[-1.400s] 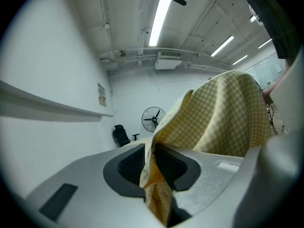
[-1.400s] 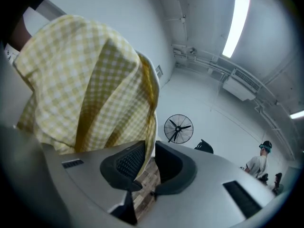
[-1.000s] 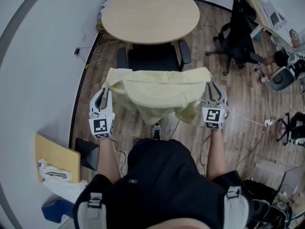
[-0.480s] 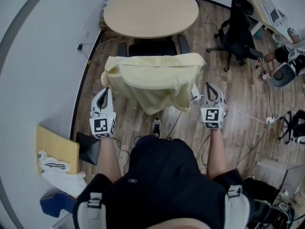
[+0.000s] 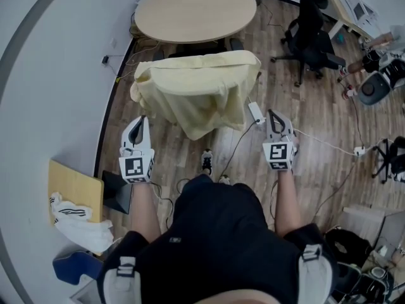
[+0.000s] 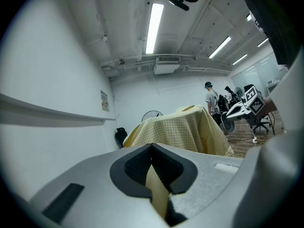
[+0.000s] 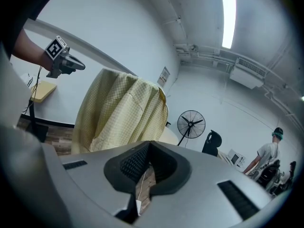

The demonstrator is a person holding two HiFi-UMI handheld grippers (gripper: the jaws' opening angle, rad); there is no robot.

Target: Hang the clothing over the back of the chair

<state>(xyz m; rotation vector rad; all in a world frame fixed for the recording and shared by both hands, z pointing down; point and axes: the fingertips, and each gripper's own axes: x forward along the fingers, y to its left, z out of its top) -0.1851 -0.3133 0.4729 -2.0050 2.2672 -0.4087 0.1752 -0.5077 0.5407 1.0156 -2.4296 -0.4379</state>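
Observation:
A pale yellow checked shirt lies draped over the back of the chair, hiding all of it but the dark armrests and seat edge. It shows ahead in the left gripper view as a shirt and at the left of the right gripper view as a shirt. My left gripper is shut and empty, a short way below the shirt's left edge. My right gripper is also shut and empty, off the shirt's lower right. In their own views, the left gripper and right gripper hold nothing.
A round wooden table stands just beyond the chair. A white power strip with cables lies on the floor by my right gripper. A black office chair is at the right; a wooden board and the wall are at the left.
Both grippers have drawn back from the shirt's corners and now stand clear of it. The draped chair sits farther from me, nearer the table.

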